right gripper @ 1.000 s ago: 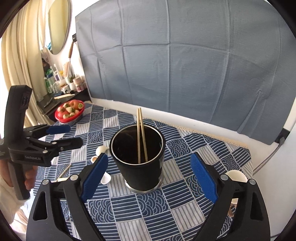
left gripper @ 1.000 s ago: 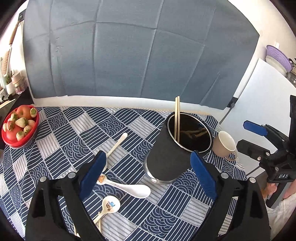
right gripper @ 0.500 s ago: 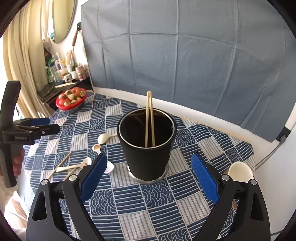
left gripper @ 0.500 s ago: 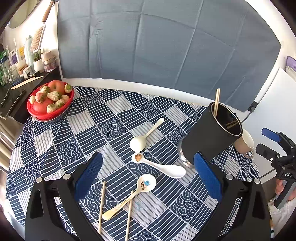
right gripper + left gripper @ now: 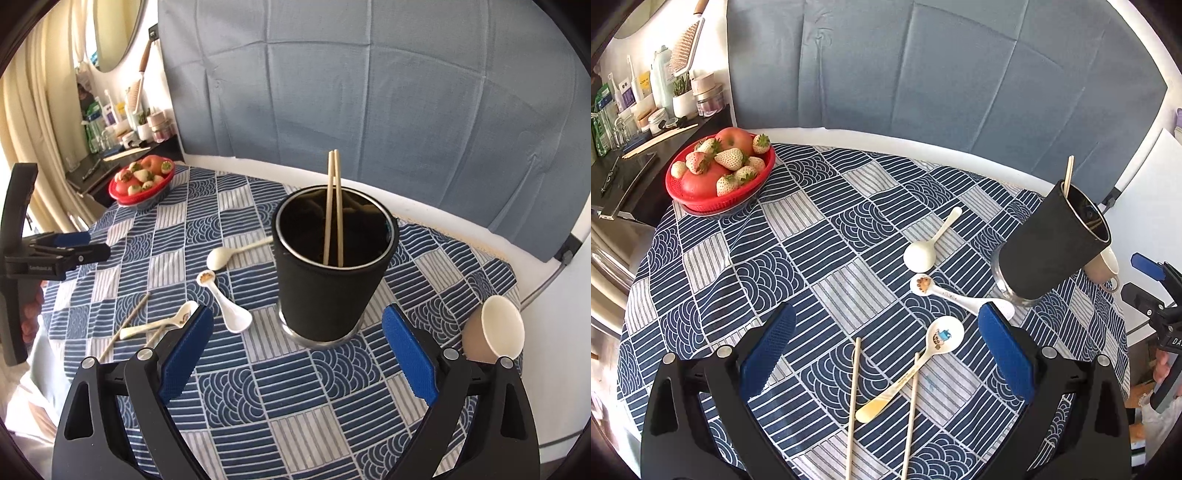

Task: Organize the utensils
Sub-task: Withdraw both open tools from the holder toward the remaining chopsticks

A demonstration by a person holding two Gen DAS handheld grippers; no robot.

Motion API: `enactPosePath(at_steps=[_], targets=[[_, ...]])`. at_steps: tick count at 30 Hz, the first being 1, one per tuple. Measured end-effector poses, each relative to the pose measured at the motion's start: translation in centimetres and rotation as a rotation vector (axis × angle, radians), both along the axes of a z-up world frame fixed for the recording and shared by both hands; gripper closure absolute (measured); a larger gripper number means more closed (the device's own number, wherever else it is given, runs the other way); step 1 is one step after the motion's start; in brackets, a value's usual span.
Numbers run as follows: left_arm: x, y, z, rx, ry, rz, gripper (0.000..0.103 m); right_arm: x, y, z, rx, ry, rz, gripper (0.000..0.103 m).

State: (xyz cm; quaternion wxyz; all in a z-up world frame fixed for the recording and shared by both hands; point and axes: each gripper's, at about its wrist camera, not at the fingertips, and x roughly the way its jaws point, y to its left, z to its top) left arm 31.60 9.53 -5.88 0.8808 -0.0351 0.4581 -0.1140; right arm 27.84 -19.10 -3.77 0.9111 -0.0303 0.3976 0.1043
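A tall black cup (image 5: 334, 266) stood upright on the blue patterned tablecloth (image 5: 236, 384), and in it a pair of chopsticks (image 5: 334, 206) leaned close together, their tips rising above the rim toward 12 o'clock. The right gripper (image 5: 295, 354) hung released, its blue pads spread wide with nothing between them, the cup just beyond its fingers. At about 3 o'clock from the cup a beige mug (image 5: 495, 334) lay tilted, showing its white inside (nothing could be seen in it). In the left wrist view the left gripper (image 5: 886, 350) was likewise spread and empty above two loose chopsticks (image 5: 854, 406) and a cartoon-printed spoon (image 5: 916, 369) lying between them. Two more white spoons (image 5: 932, 245) lay at about 10 o'clock from the cup's base, one plain, one with a small picture in its bowl. Well apart, at 10 o'clock on the cloth, a red basket (image 5: 716, 201) held an apple, a tomato-red fruit and pale strawberries.
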Motion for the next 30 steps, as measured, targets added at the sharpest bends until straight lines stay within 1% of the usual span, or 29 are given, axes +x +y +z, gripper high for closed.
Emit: enactPosePath(at_steps=[8, 12, 16, 24, 30], targets=[[-0.7, 2.8, -1.2, 0.017, 0.036, -0.047, 0.006, -1.1, 3.9, -1.1, -0.023, 0.038, -0.021, 0.015], [-1.0, 4.2, -2.0, -0.015, 0.060, -0.068, 0.006, -1.8, 5.9, -1.8, -0.037, 0.054, -0.026, 0.015], [-1.3, 5.1, -2.7, 0.006, 0.072, -0.090, 0.006, -2.3, 7.6, -2.5, -0.027, 0.075, -0.044, 0.015], [-1.9, 6.6, -4.6, 0.027, 0.124, -0.142, 0.006, -3.1, 11.9, -4.1, -0.079, 0.098, -0.054, 0.015], [-2.7, 7.5, -5.7, 0.051, 0.145, -0.189, 0.006, -3.6, 14.4, -5.7, -0.079, 0.128, -0.050, 0.015]])
